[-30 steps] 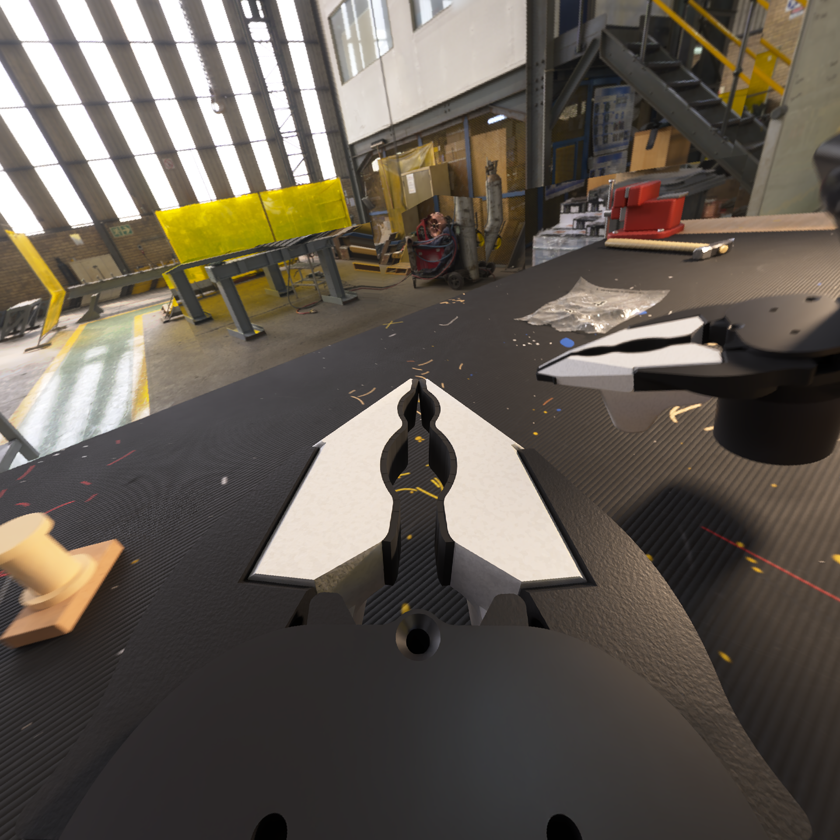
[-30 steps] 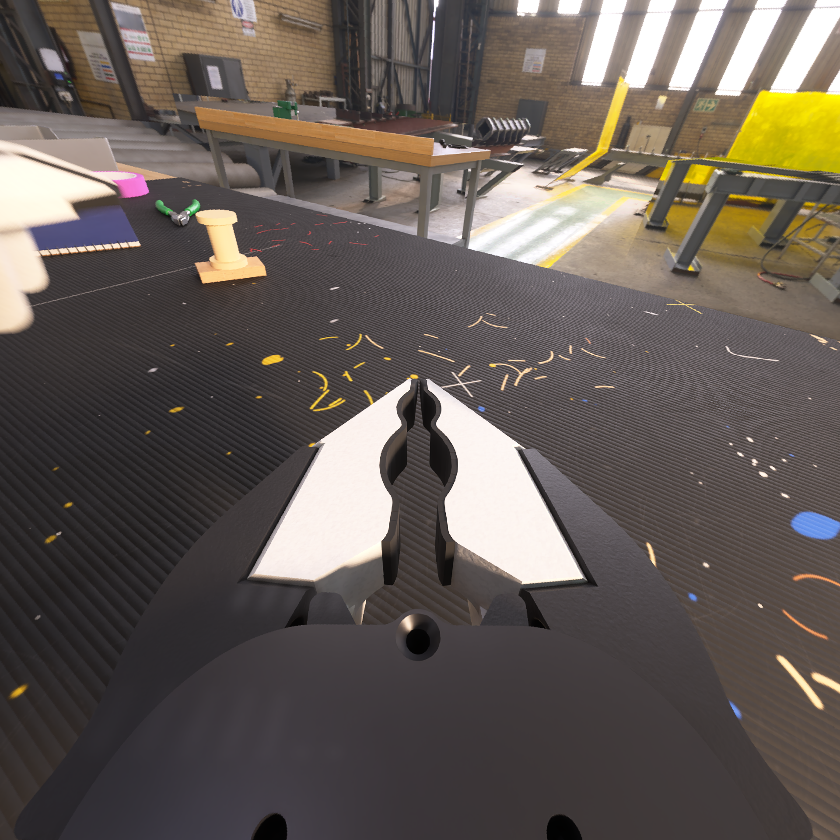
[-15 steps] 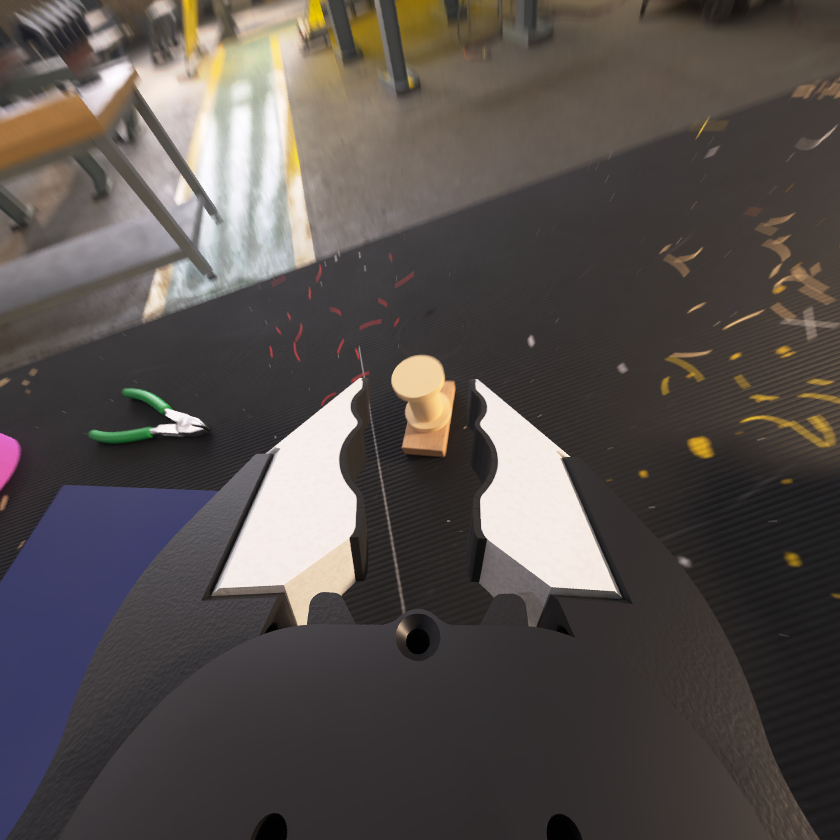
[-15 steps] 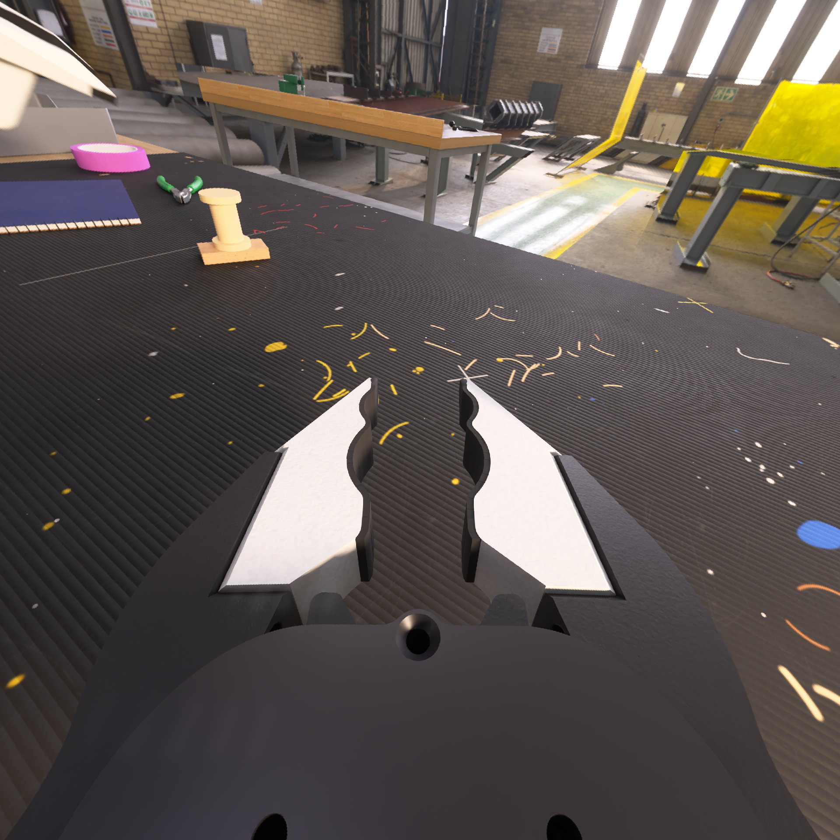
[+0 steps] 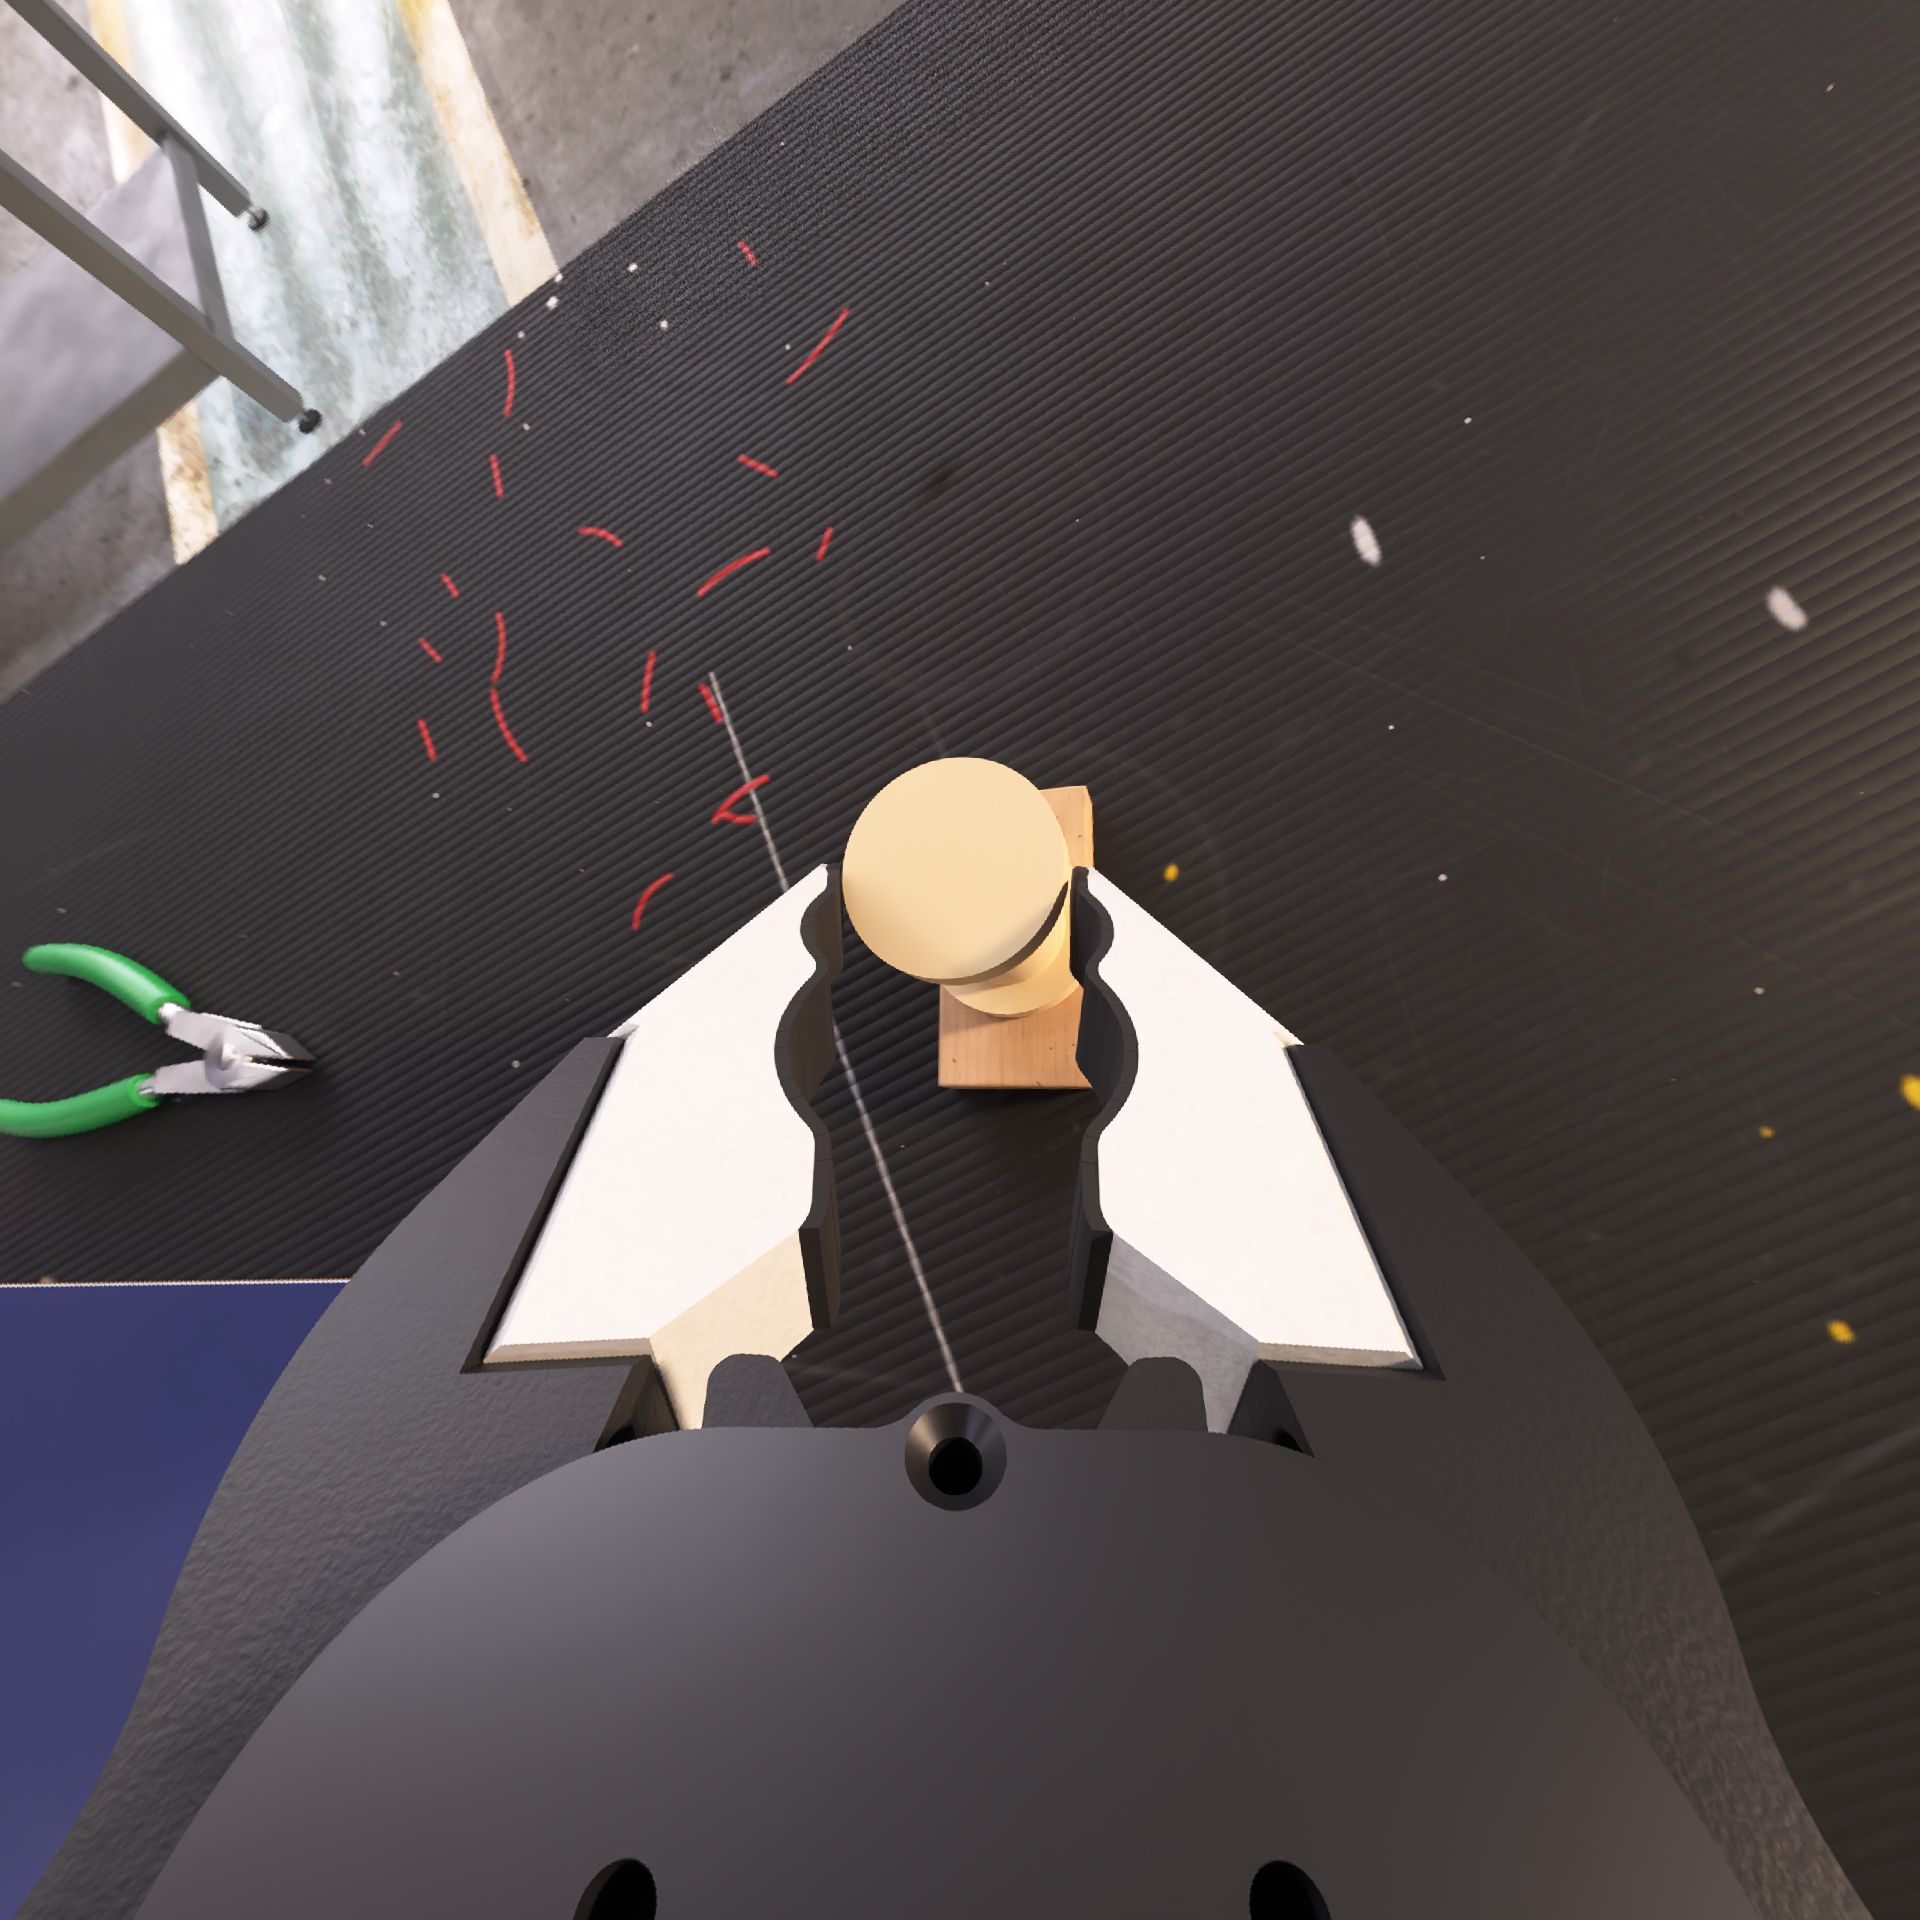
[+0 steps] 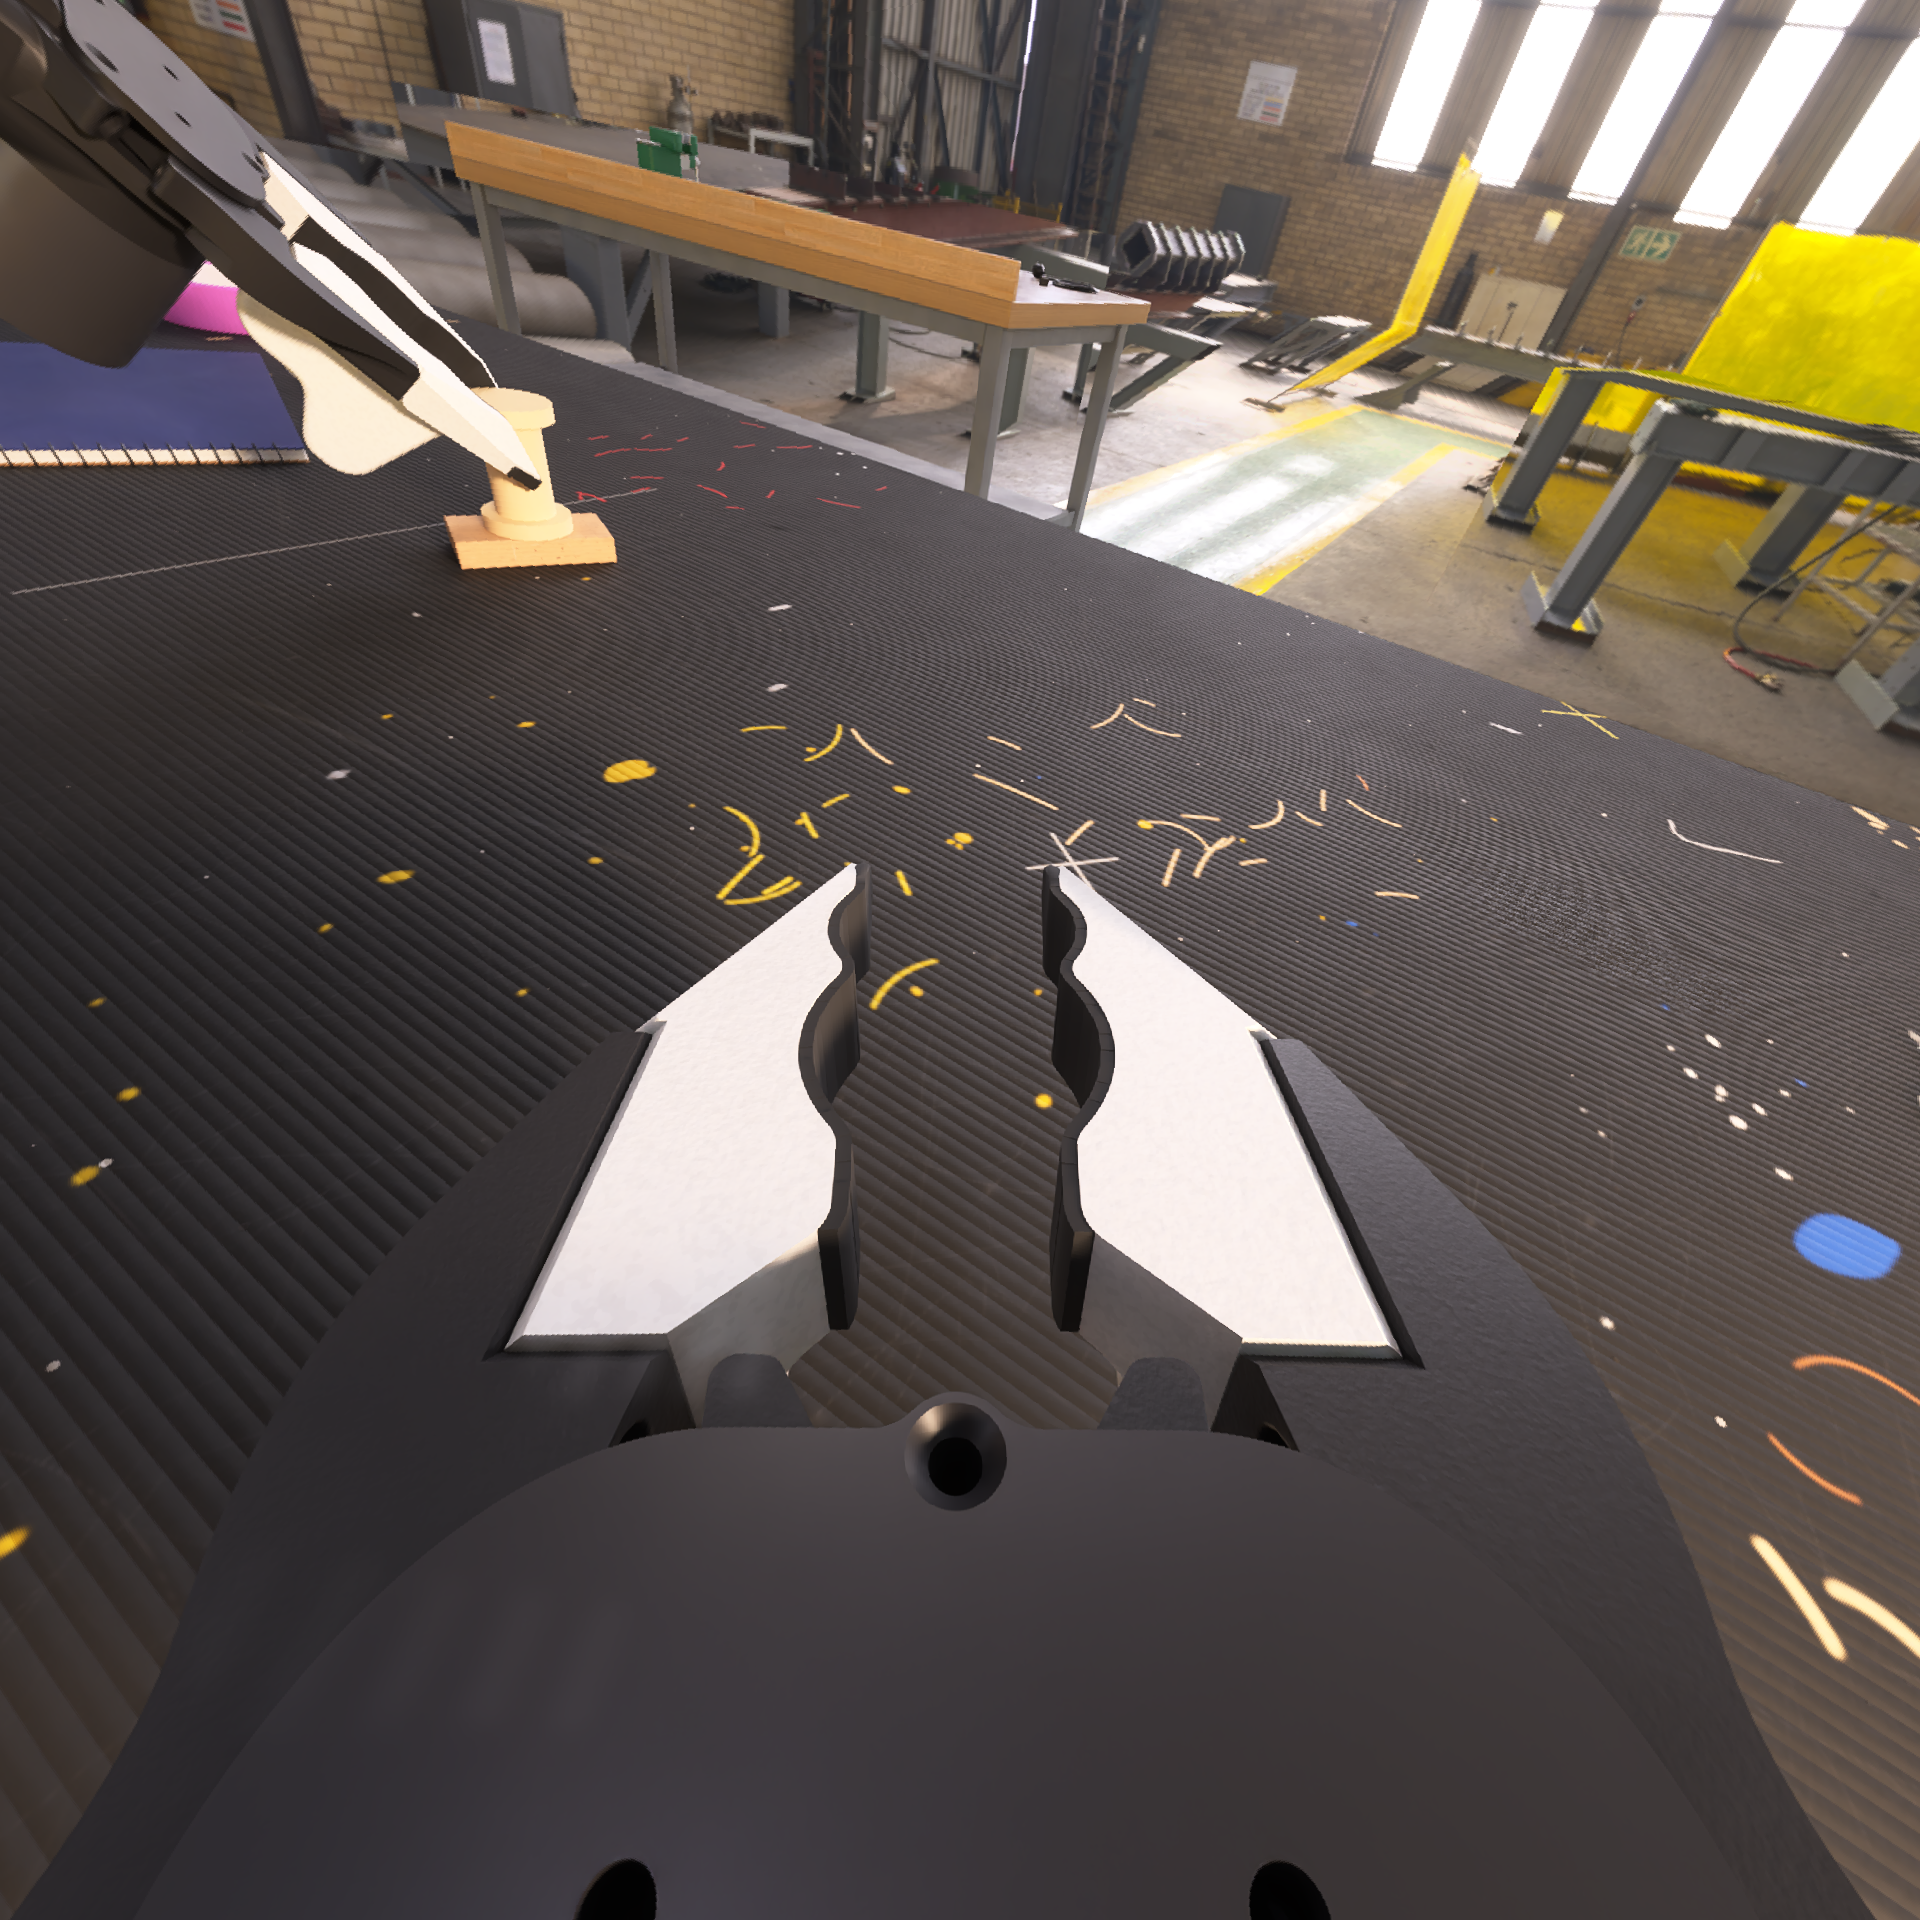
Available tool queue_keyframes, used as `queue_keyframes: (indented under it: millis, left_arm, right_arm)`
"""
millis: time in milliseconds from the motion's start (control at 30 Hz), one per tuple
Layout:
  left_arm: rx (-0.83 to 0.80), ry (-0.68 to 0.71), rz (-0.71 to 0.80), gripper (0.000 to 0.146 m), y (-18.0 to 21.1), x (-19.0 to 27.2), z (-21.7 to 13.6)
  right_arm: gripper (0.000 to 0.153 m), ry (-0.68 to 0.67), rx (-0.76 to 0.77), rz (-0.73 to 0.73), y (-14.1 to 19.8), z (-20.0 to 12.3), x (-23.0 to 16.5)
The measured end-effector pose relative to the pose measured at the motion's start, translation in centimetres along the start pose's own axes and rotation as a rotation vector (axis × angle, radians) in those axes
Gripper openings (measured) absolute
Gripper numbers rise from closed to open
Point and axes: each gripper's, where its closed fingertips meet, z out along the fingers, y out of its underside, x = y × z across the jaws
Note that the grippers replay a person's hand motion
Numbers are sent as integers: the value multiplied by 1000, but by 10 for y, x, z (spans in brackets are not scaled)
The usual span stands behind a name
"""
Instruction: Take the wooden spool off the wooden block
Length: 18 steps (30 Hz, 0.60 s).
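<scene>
The pale wooden spool [image 5: 951, 878] stands upright on the small wooden block [image 5: 1013, 1049] on the black ribbed mat. My left gripper [image 5: 954, 883] is open, tilted down from above, and its two fingertips sit on either side of the spool, just under its top disc. I cannot tell whether they touch it. In the right wrist view the spool [image 6: 535, 421] and block [image 6: 530, 545] show at far left, with the left gripper's fingers [image 6: 447, 400] around the stem. My right gripper [image 6: 953, 878] is open and empty, low over the mat, far from the spool.
Green-handled pliers [image 5: 156, 1039] lie left of the spool. A blue notebook [image 5: 125, 1455] lies near the left gripper. A pink tape roll [image 6: 208, 307] lies beyond it. The mat's edge [image 5: 540, 281] runs behind the spool. A wooden workbench [image 6: 779, 239] stands past it.
The left gripper swung over from the side, opened, and came down so its fingers straddle the spool. The right gripper opened and stayed about where it was.
</scene>
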Motion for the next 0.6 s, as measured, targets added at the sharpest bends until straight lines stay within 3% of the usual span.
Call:
queue_keyframes:
  millis: [167, 267, 333, 467, 600]
  left_arm:
    - [88, -115, 9, 42, -16, -15, -27]
    - [222, -219, 19, 42, -37, -23, -73]
    - [314, -217, 18, 42, -51, -13, -108]
    - [440, -18, 50, 42, -67, 57, -161]
    - [410, 237, 176, 42, -48, 161, -175]
  right_arm:
    - [31, 16, 12, 0, -1, -1, 2]
    - [30, 29, 25, 9, -3, -2, 5]
    - [28, 41, 30, 15, -3, -2, 7]
    - [28, 56, 34, 21, -4, -3, 9]
    - [25, 66, 40, 18, -4, -4, 10]
